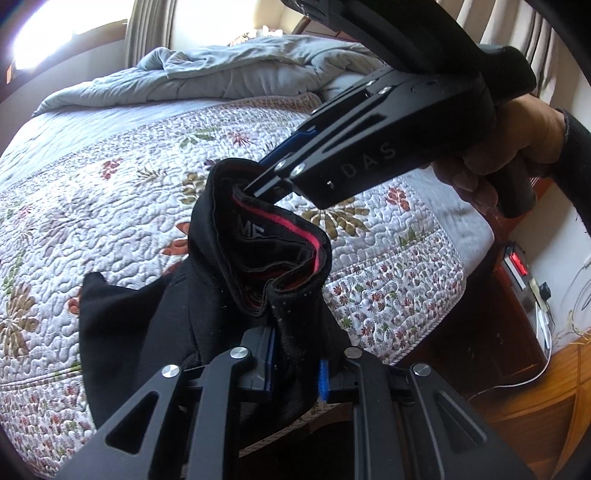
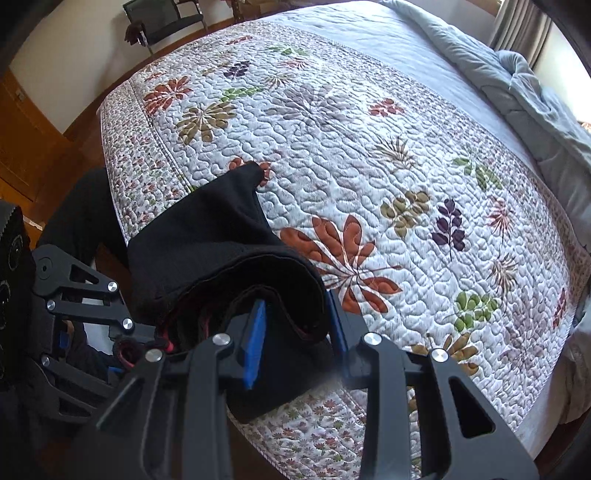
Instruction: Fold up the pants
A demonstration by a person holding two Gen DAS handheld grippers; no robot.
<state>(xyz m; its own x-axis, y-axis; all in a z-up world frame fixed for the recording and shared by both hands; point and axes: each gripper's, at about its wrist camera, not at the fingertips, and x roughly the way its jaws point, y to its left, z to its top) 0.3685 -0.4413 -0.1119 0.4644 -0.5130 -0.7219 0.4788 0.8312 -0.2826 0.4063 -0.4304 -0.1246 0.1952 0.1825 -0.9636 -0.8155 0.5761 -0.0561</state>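
Observation:
The black pants (image 1: 210, 236) hang bunched over the near edge of the bed, their waistband showing a red inner stripe. My left gripper (image 1: 295, 365) is shut on the fabric at the bottom of the left wrist view. My right gripper (image 1: 258, 188), held by a hand (image 1: 517, 147), pinches the other end of the waistband from above. In the right wrist view the right gripper (image 2: 297, 332) has a thick fold of the pants (image 2: 207, 236) between its blue pads (image 2: 255, 343). The left gripper (image 2: 118, 347) sits close at the left, on the same waistband. A lower part of the pants lies on the quilt.
The bed wears a white quilt with flowers (image 2: 369, 147). A crumpled grey duvet (image 1: 221, 74) lies at its far end. A dark nightstand with a red-lit device (image 1: 517, 266) stands beside the bed on a wooden floor (image 1: 554, 387). A chair (image 2: 166, 18) stands by the far wall.

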